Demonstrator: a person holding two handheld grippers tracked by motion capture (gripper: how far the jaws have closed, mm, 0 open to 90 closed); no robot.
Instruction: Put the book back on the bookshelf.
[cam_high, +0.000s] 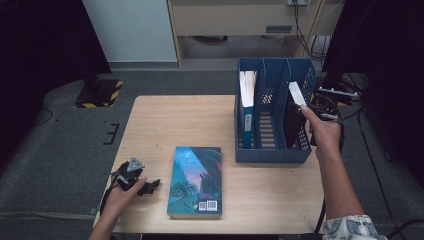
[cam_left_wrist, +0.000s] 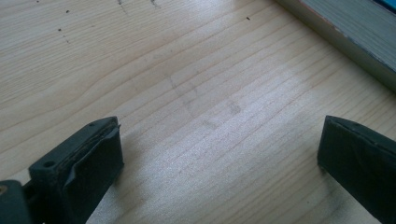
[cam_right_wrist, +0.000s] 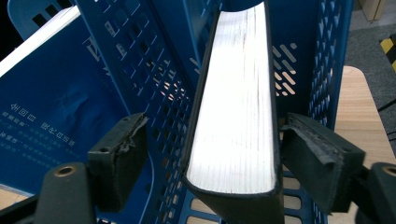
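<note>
Room: dark curtains to either side, grey floor, a pale cabinet beyond the wooden table (cam_high: 165, 125)
File rack (cam_high: 272, 117): blue, perforated, three slots, standing at the table's far right with its open side toward the person — so books can go in from the near side
Black book (cam_right_wrist: 236, 107): stands in the rack's right-hand slot, leaning against the divider toward the middle slot; likely left at a tilt because nothing else in that slot props it up
Black book, axis: long axis runs up and away into the slot; its white page edges face the right gripper's camera, the spine is turned away toward the rack's back
Right gripper (cam_right_wrist: 210, 163): jaws spread either side of the book's near lower corner; one pad lies close against the cover, the other stands clear, so I judge it a release rather than a grip
Blue book (cam_high: 246, 107): upright in the left slot, already filed
Teal book (cam_high: 196, 180): flat on the table, cover up, barcode end near the person — probably next to file
Left gripper (cam_left_wrist: 219, 158): parked low over bare wood just left of the teal book, jaws wide, holding nothing — idle, by the look of it
</note>
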